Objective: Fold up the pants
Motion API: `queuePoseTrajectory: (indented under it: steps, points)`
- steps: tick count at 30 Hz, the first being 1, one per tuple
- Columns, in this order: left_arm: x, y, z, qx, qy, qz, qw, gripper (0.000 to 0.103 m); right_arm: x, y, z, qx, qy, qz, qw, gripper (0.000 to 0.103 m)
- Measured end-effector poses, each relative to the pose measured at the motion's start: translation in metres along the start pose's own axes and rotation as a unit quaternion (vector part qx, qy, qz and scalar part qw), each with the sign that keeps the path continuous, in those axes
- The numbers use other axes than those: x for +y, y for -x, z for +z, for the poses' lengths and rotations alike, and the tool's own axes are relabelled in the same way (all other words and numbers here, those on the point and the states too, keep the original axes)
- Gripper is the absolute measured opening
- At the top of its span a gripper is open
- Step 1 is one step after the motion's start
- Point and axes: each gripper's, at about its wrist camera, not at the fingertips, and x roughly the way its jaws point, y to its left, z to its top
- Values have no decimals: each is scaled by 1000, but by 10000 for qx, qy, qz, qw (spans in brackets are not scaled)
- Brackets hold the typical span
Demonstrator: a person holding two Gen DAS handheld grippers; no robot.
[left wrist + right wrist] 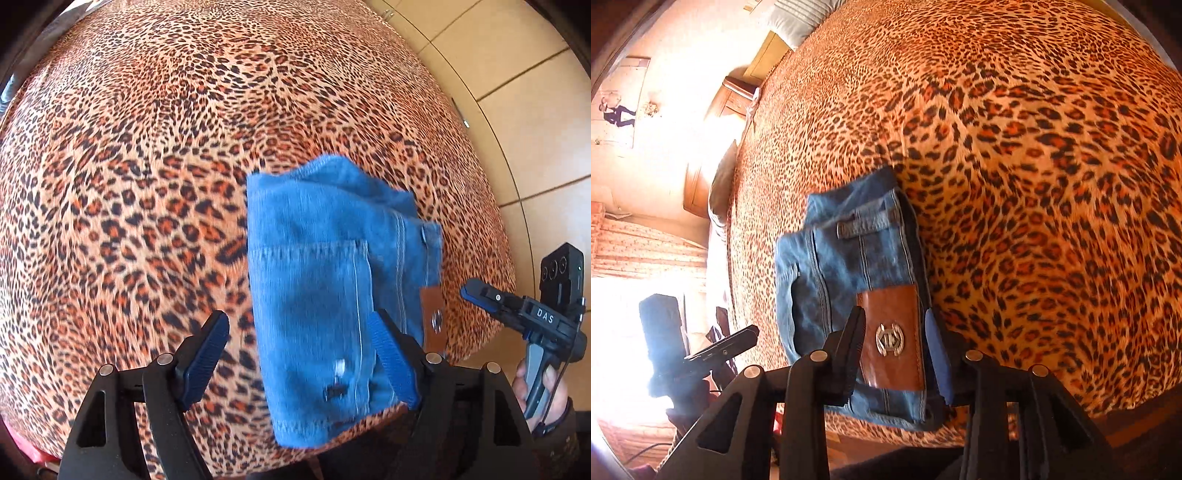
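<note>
Pants (332, 288): folded into 1 compact blue bundle on your leopard-print bedspread (147, 184).
Left gripper (299, 354): your jaws spread, holding nothing.
Right gripper (895, 350): jaws apart, straddling the leather patch (892, 336).

Leopard-print bedspread (147, 184), tan tiled floor (517, 110), wooden nightstand (733, 98), glaring sunlit window (624, 332).

Folded jeans (332, 288) lie on the bed (147, 184) near its lower edge, right of frame centre in the left wrist view. Leather patch (892, 336) sits on the jeans' near end. Pillow (798, 16) lies at the bed's far end, upper left of the right wrist view.
</note>
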Motion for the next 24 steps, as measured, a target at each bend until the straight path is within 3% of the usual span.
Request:
queuePoseTrajectory:
  steps: [1, 4, 5, 7, 8, 10, 14, 17, 24]
  points:
    - [6, -6, -6, 31, 119, 16, 9999, 77, 1, -7, 10, -65, -80, -13, 9999, 37]
    - [6, -34, 17, 202, 526, -134, 9983, 77, 8, -26, 35, -199, -289, -51, 9994, 38]
    - [5, -40, 23, 190, 592, -24, 9981, 77, 12, -31, 41, -288, -239, -23, 9993, 37]
    - [8, -71, 35, 271, 596, 361, 9972, 81, 26, -42, 52, -565, 227, -518, 9968, 37]
    - [9, -82, 37, 371, 606, 471, 9964, 81, 29, -53, 54, -491, 453, -936, 9934, 37]
    - [13, -95, 42, 514, 684, 470, 9952, 82, 15, -77, 57, -57, 342, -1171, 9925, 35]
    - [22, -71, 31, 395, 808, 54, 9959, 79, 8, -46, 54, -290, -13, -783, 9965, 40]
    - [29, -56, 10, 358, 779, -195, 9961, 80, -3, -27, 40, -21, -152, -234, 9996, 48]
    - [34, -85, -43, 773, 1135, -738, 9878, 81, -37, -32, -8, 333, -604, 95, 9976, 52]
